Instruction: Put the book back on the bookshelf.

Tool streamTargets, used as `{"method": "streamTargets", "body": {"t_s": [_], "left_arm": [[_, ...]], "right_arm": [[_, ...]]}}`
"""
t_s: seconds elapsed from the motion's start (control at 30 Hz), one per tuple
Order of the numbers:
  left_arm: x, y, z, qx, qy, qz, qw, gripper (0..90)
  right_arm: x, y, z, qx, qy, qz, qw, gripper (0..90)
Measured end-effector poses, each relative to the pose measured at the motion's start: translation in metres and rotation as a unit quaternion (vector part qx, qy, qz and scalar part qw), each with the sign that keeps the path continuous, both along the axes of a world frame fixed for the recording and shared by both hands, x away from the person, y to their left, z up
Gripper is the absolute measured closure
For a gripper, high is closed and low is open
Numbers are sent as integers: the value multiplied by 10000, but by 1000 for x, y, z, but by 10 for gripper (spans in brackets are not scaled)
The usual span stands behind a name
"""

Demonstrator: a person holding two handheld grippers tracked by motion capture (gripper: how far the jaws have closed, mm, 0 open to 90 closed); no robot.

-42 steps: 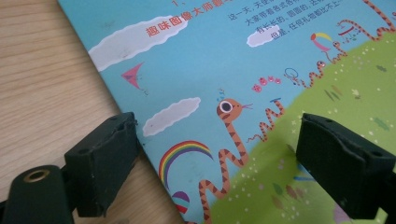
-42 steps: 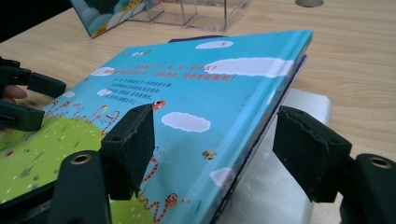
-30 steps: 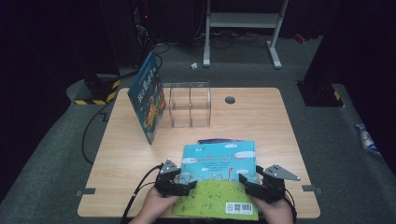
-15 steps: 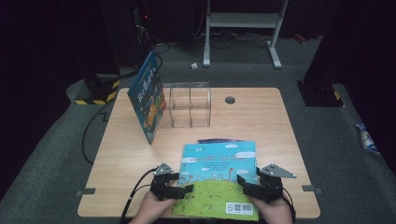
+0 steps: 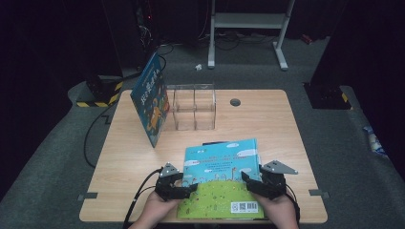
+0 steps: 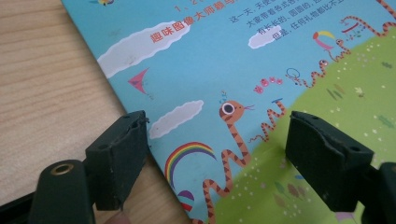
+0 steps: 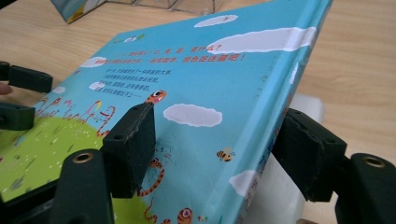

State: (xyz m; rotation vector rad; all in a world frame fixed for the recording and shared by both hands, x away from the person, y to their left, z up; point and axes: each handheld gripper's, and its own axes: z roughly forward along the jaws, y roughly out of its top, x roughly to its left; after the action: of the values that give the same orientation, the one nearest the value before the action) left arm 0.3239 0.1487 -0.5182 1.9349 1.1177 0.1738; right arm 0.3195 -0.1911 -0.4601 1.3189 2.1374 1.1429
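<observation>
My left gripper (image 5: 184, 187) and right gripper (image 5: 255, 182) both gape wide, straddling edges of blue-green picture book (image 5: 220, 183) (back cover up), gripping nothing.

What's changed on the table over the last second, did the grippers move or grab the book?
The left gripper has drawn back slightly toward the near edge at the book's left side; the right gripper has barely shifted at its right side. Both jaws stand open astride the picture book, gripping nothing yet. The book, the leaning book and the clear organizer stayed put.
</observation>
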Motion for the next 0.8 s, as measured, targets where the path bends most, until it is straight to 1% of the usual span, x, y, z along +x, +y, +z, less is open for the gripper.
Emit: {"method": "streamTargets", "body": {"t_s": [0.03, 0.07, 0.1, 0.13, 0.17, 0.23, 0.3, 0.33, 0.37, 0.43, 0.5, 0.53, 0.6, 0.63, 0.67, 0.73, 0.8], "left_arm": [[2, 0, 0, -1, 9, 1, 10000, 216], [5, 0, 1, -2, -19, -5, 10000, 217], [8, 1, 1, -57, -112, -50, 9999, 226], [11, -1, 3, -115, -225, -80, 9997, 328], [14, -4, 4, -113, -253, -110, 9996, 362], [20, -10, 9, -72, -215, -113, 9997, 362], [24, -13, 11, -17, -221, -134, 9997, 339], [25, -12, 11, 10, -226, -109, 9997, 337], [25, -11, 11, 87, -220, -75, 9997, 343], [24, -5, 9, 204, -145, 56, 9997, 326], [20, 3, 6, 244, -74, 185, 9995, 299], [17, 8, 4, 226, -52, 238, 9994, 285], [11, 17, -1, 112, 57, 337, 9994, 257], [10, 20, -4, -16, 160, 374, 9992, 247], [8, 22, -5, -111, 195, 380, 9990, 239], [6, 20, -5, -97, 169, 318, 9993, 233], [8, 17, -6, -282, 261, 188, 9991, 225]], "right_arm": [[3, 2, 2, -67, -58, -19, 10000, 309], [6, 4, 4, -88, -52, -36, 9999, 311], [10, 5, 6, -122, -87, -24, 9999, 316], [14, 7, 8, -138, -97, -27, 9999, 323], [17, 9, 9, -149, -114, -16, 9998, 327], [23, 12, 11, -160, -103, 28, 9998, 327], [26, 13, 9, -131, -54, 35, 9999, 326], [26, 13, 8, -113, -49, 35, 9999, 326], [25, 12, 6, -77, -28, 13, 10000, 325], [24, 11, 1, -17, 74, -34, 10000, 325], [22, 8, -4, 76, 127, -71, 9999, 325], [21, 7, -6, 113, 118, -79, 9998, 325], [18, 6, -7, 155, 93, -100, 9998, 325], [17, 6, -7, 149, 81, -91, 9998, 324], [16, 6, -8, 181, 107, -115, 9997, 325], [14, 5, -10, 218, 105, -104, 9997, 324], [11, 5, -10, 237, 124, -135, 9995, 324]]}}
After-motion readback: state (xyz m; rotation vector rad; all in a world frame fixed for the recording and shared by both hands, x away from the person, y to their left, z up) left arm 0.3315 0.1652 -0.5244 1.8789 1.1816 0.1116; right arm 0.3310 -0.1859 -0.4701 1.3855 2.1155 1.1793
